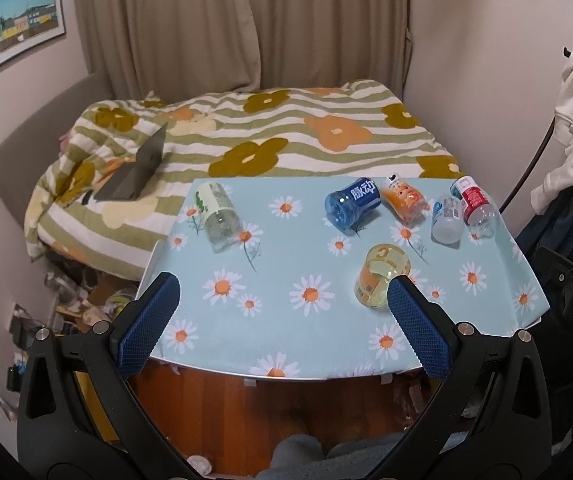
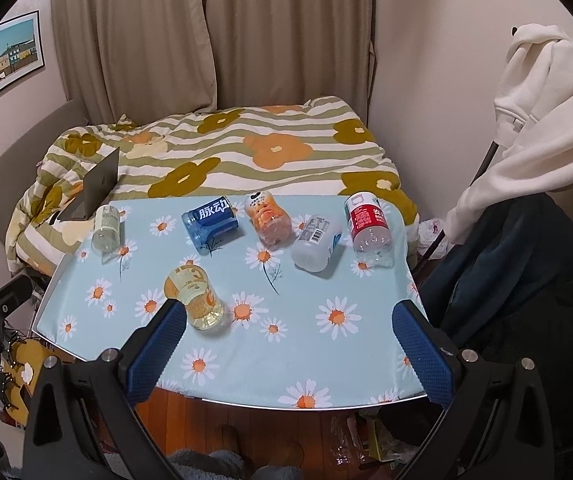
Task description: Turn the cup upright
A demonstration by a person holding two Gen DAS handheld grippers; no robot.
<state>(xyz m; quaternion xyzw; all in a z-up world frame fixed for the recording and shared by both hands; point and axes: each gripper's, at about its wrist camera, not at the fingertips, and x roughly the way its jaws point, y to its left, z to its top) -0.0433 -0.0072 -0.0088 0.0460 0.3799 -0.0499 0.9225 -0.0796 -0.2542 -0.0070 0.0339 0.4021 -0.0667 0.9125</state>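
Starting at your left, the left tool [image 1: 282,292] hangs over the near edge of the desk [image 1: 310,256] with its blue pads spread wide and nothing between them. Far left on the daisy cloth lies a green-labelled cup [image 1: 217,216] on its side, well apart from the rest.

Moving to the middle, the yellow cup [image 2: 194,296] is your nearest target. It lies tipped over near the front edge, its mouth turned away from you toward the bed [image 2: 222,152]. In the left view it sits just beside the tool's right pad.

Behind it runs a row: a blue cup [image 2: 210,224], an orange one [image 2: 268,218], a white one [image 2: 316,242] and a red-labelled one [image 2: 368,224], all lying down.

On your right, the right tool [image 2: 288,316] is also spread and empty.

For the yellow cup, I would bring one tool in square across its body, close gently since thin plastic likely gives, then lift enough to clear the cloth and rotate the base down. Set it flat before you let go; the cloth may wrinkle and tip it.
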